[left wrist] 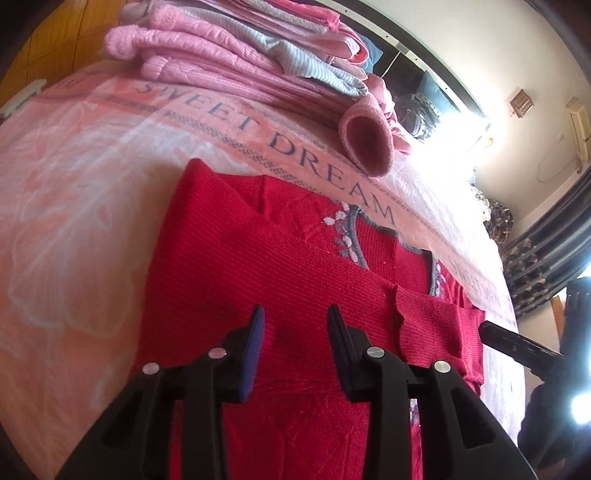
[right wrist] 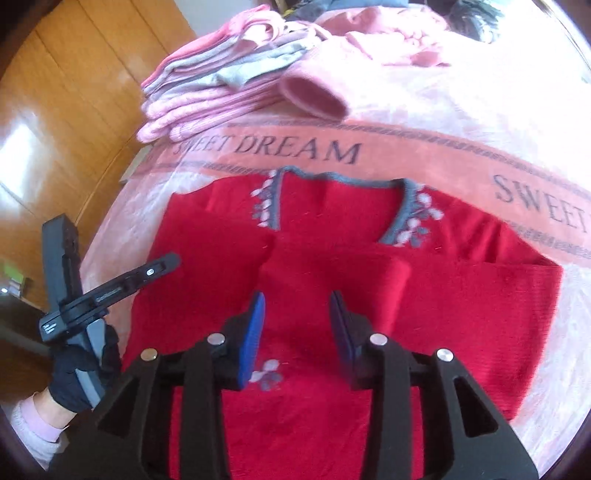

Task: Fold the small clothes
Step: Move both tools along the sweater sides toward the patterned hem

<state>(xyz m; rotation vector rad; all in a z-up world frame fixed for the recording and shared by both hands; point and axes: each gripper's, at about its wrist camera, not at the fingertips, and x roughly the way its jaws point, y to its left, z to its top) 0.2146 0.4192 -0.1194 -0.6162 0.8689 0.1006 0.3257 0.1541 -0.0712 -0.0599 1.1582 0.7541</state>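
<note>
red sweater hem: cut off below | far clothes: blurred

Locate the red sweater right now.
In both wrist views the red sweater lies flat on the pink blanket, just below its "SWEET DREAM" band, nearer than the folded clothes stack.

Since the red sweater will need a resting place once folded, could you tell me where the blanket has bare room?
Bare blanket lies left of the red sweater, up to the lettered band, and right of it in the right wrist view. Beyond the band it is crowded: the folded pink stack and loose pink clothes.
</note>
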